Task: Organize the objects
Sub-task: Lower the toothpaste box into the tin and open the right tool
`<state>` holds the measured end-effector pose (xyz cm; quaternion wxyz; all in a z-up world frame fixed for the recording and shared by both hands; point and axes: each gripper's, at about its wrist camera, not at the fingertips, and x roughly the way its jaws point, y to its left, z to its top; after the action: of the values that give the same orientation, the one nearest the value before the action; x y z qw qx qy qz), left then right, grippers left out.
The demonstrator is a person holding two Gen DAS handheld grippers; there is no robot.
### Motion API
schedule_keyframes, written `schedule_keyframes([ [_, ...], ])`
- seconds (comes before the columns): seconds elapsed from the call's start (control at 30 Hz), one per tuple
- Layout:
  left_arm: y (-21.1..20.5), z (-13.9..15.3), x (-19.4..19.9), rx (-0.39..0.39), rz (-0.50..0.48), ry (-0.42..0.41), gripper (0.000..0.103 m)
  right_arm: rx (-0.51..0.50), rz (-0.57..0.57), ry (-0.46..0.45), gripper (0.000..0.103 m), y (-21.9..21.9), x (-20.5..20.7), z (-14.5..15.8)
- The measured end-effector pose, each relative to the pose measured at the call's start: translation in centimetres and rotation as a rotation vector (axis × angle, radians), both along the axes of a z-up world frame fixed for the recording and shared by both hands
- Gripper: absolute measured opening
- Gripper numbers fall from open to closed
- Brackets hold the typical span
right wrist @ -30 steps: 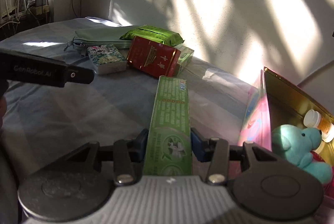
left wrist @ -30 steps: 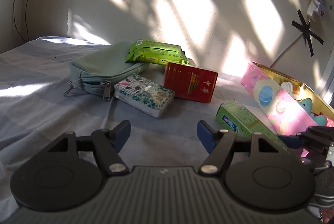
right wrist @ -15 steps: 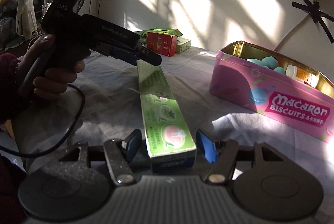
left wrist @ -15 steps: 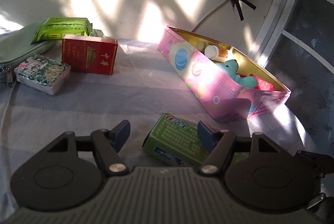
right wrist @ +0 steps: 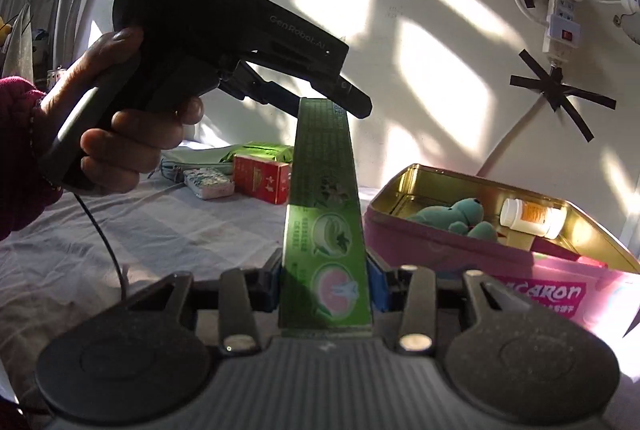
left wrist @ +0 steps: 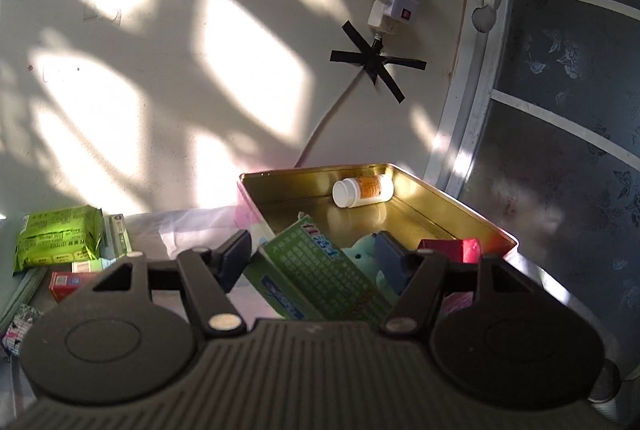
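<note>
Right gripper [right wrist: 326,280] has its jaws clamped on the green toothpaste box [right wrist: 324,230], held up beside the pink tin [right wrist: 540,294]. Left gripper [left wrist: 314,258] jaws wide around the far end. I'd lower it in flat, clear of the teddy [right wrist: 460,216].

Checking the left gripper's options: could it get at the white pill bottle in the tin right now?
Probably not: the left gripper straddles the green box, which blocks the way to the pill bottle.

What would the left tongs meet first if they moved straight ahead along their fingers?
Probably the green toothpaste box lying between the open left tongs; beyond it the teal plush toy inside the tin. Depth is uncertain.
</note>
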<state>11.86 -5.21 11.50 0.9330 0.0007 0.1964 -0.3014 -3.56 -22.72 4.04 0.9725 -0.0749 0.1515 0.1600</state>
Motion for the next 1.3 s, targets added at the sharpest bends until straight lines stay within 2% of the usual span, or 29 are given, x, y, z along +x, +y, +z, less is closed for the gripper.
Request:
schedule_keyframes([
  [0.1,-3.7,1.8,2.2,0.059,-0.01,-0.097,0.07,0.035,-0.097,-0.043,0.039,-0.9,2.5,1.3],
  [0.23,-7.2,2.4,5.5,0.111,0.022,-0.15,0.07,0.131,-0.173,0.0,0.039,-2.1,7.1,2.1],
  [0.33,-8.2,1.9,8.1,0.118,0.057,-0.103,0.072,0.134,-0.216,-0.001,0.04,-2.0,10.0,1.8],
  [0.47,-8.4,-0.4,10.4,0.125,0.106,0.025,0.072,0.151,-0.269,0.021,0.042,-2.5,12.9,0.6],
  [0.5,-8.2,-0.8,10.2,0.121,0.11,0.037,0.072,0.16,-0.276,0.023,0.046,-2.8,13.0,0.3],
  [0.63,-7.1,-1.1,7.9,0.114,0.13,0.031,0.072,0.204,-0.276,0.011,0.047,-4.0,11.5,-0.1],
  [0.8,-5.7,-0.9,3.1,0.108,0.163,0.025,0.073,0.256,-0.314,-0.055,0.047,-4.9,7.5,0.7],
  [0.9,-4.9,-1.5,-0.2,0.132,0.186,0.022,0.074,0.272,-0.359,-0.079,0.047,-5.4,4.8,0.6],
  [1.07,-3.4,-3.4,-3.7,0.166,0.226,0.075,0.074,0.289,-0.403,-0.07,0.049,-6.0,1.8,0.3],
  [1.3,-1.7,-5.9,-6.1,0.187,0.292,0.135,0.074,0.316,-0.403,-0.034,0.049,-6.0,0.0,0.6],
])
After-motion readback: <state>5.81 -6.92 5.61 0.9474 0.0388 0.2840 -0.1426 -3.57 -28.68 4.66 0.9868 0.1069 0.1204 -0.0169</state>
